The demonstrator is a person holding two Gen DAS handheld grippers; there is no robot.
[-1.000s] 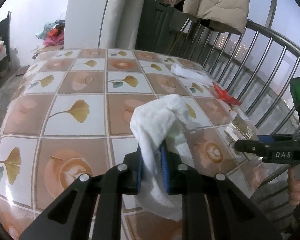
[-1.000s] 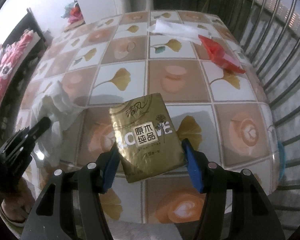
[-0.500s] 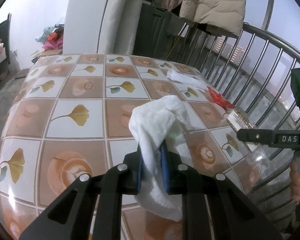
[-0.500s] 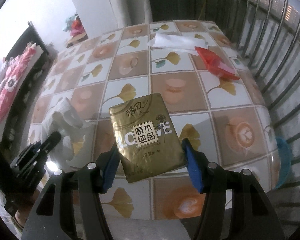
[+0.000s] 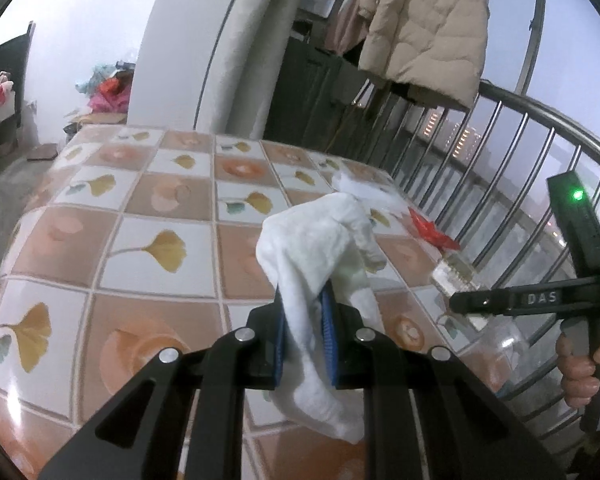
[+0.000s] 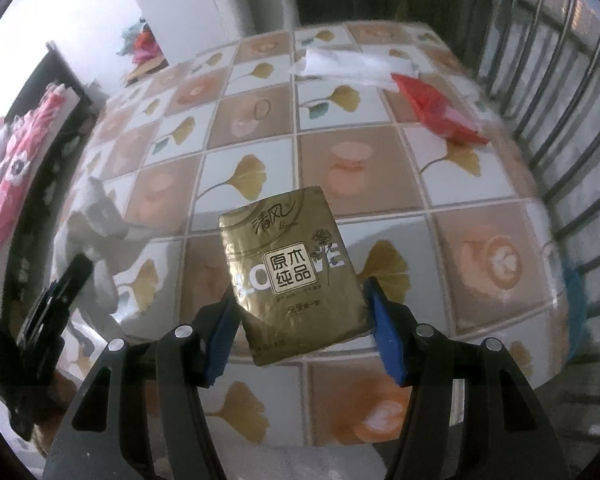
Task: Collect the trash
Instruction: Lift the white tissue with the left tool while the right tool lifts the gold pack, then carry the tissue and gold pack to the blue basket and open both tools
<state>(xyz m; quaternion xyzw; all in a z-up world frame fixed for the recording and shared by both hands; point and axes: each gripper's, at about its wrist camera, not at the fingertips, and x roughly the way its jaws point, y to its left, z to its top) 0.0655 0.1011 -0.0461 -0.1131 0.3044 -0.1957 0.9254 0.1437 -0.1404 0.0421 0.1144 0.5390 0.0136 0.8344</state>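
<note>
Our left gripper (image 5: 304,336), angled gently down over the table (image 5: 140,280), is clamped on a white tissue (image 5: 320,248). Our right gripper (image 6: 300,320), pointing steeply down, pinches a gold tissue pack (image 6: 288,272).

A table (image 6: 480,184) carries everything, covered by a glossy cloth printed in squares of white with yellow ginkgo leaves and tan with coffee cups. At its far end, toward the right, a flat white tissue (image 6: 352,66) lies spread on the cloth, and just near of it, touching its right corner, rests a crumpled red plastic wrapper (image 6: 436,110) close to the table's right edge. The middle and left squares of the cloth show only the printed pattern.
</note>
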